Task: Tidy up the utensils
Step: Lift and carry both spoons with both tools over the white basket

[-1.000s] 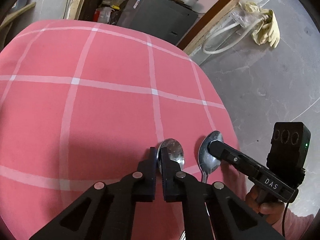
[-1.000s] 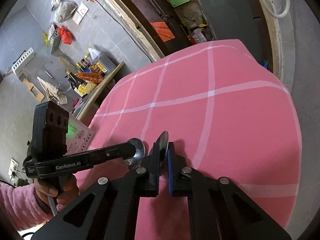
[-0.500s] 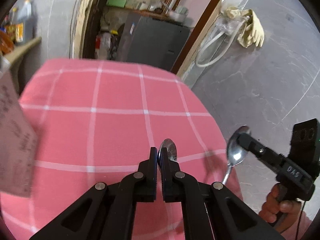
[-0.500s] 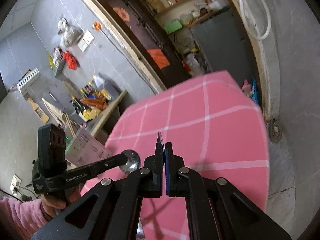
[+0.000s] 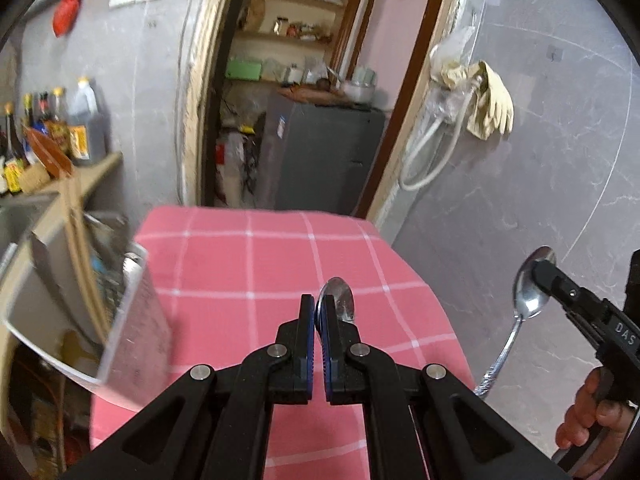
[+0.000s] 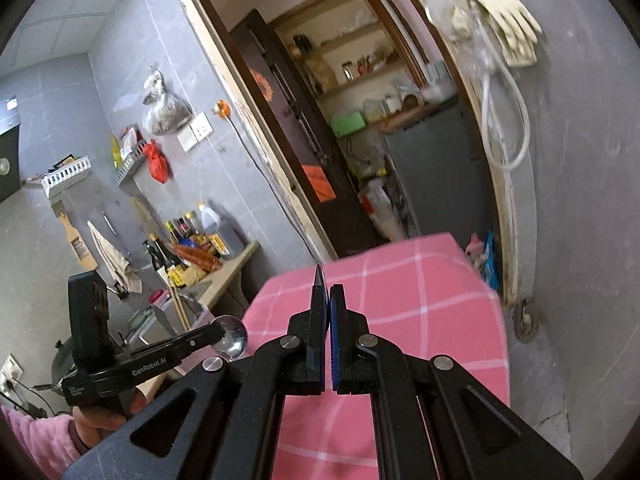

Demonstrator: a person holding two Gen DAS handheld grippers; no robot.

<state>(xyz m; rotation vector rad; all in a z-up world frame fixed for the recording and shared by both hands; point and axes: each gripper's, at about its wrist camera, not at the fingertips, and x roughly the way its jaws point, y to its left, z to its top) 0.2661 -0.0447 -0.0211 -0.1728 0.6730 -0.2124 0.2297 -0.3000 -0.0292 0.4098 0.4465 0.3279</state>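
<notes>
My left gripper (image 5: 318, 305) is shut on a metal spoon (image 5: 339, 300), whose bowl sticks up past the fingertips above the pink checked table (image 5: 248, 268). My right gripper (image 6: 328, 292) is shut on a second spoon (image 6: 319, 276), seen edge-on between the pads. In the left wrist view this second spoon (image 5: 530, 292) hangs by its bowl from the right gripper (image 5: 546, 270), beyond the table's right edge, handle down. The right wrist view shows the left gripper (image 6: 218, 332) at lower left with its spoon's bowl (image 6: 233, 334). Both spoons are off the cloth.
A clear utensil holder (image 5: 132, 320) with chopsticks (image 5: 80, 256) and a knife stands at the table's left edge. Behind it runs a counter with bottles (image 5: 82, 128) and a sink. A doorway with a grey cabinet (image 5: 324, 160) lies beyond the table. Grey floor lies right of the table.
Both grippers have risen from the tablecloth, each carrying its spoon. The right gripper has drifted away to the right. The utensil holder has come into view at the left.
</notes>
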